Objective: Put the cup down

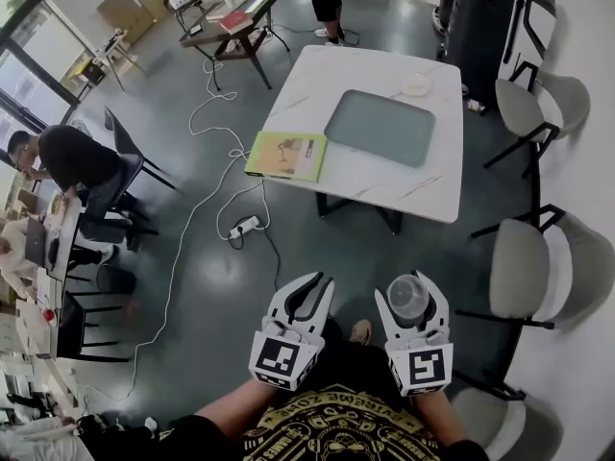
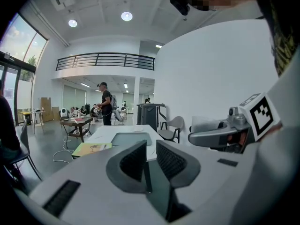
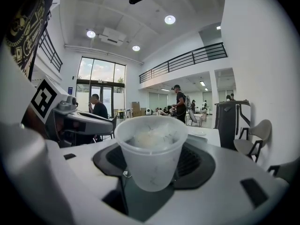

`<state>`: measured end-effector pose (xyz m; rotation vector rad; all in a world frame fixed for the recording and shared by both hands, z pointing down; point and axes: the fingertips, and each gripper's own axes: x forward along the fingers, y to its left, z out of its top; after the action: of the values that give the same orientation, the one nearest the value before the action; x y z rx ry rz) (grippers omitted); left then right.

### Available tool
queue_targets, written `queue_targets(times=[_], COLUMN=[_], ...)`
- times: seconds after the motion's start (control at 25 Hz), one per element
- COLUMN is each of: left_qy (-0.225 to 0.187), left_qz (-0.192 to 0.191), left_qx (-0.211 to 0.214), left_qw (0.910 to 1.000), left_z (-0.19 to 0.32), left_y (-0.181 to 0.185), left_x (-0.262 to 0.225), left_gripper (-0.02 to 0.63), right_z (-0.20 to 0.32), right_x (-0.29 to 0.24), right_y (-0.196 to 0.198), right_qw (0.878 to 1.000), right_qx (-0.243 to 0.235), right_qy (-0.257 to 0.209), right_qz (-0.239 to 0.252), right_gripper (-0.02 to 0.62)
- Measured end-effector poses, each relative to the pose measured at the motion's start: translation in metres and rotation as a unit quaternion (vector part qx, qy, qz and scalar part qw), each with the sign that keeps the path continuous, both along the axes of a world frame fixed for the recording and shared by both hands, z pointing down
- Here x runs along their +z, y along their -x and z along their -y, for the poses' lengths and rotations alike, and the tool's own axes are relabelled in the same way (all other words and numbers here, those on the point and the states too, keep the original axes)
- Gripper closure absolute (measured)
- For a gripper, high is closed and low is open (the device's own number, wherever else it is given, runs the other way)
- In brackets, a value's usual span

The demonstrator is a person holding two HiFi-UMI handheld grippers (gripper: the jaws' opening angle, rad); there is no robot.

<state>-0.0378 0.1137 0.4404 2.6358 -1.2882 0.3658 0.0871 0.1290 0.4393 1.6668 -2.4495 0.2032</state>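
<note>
A clear plastic cup (image 1: 407, 298) stands upright between the jaws of my right gripper (image 1: 410, 290), held in the air over the dark floor, short of the white table (image 1: 437, 176). In the right gripper view the cup (image 3: 151, 146) fills the middle, and the right gripper (image 3: 151, 161) presses both pads on its sides. My left gripper (image 1: 317, 284) hovers beside it on the left. Its jaws stand a narrow gap apart with nothing between them, as the left gripper (image 2: 151, 146) shows in its own view. A grey tray (image 1: 380, 128) lies on the table.
On the table's near left corner lies a yellow-green book (image 1: 286, 155), and a small white dish (image 1: 416, 85) sits at the far side. Grey chairs (image 1: 521, 265) stand to the right. White cables and a power strip (image 1: 243, 227) run over the floor. A person (image 1: 69, 157) sits at left.
</note>
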Motion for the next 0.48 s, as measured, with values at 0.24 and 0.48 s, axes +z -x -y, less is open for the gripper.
queue_targets(times=[0.24,0.48], left_qy=[0.002,0.002], left_qz=[0.002,-0.004], left_qx=[0.018,0.042], left_qw=[0.9998,0.9991], left_z=[0.018,0.053], left_y=[-0.008,-0.019], left_x=[0.007,0.009], left_gripper=[0.534,0.534], right_z=[0.018,0.043], right_x=[0.001,0.006], right_y=[-0.005,-0.013], right_qw=[1.000,0.999], right_qx=[0.013,0.040], right_qy=[-0.003,0.005], right_qz=[-0.006,-0.009], right_gripper=[0.328,0.328])
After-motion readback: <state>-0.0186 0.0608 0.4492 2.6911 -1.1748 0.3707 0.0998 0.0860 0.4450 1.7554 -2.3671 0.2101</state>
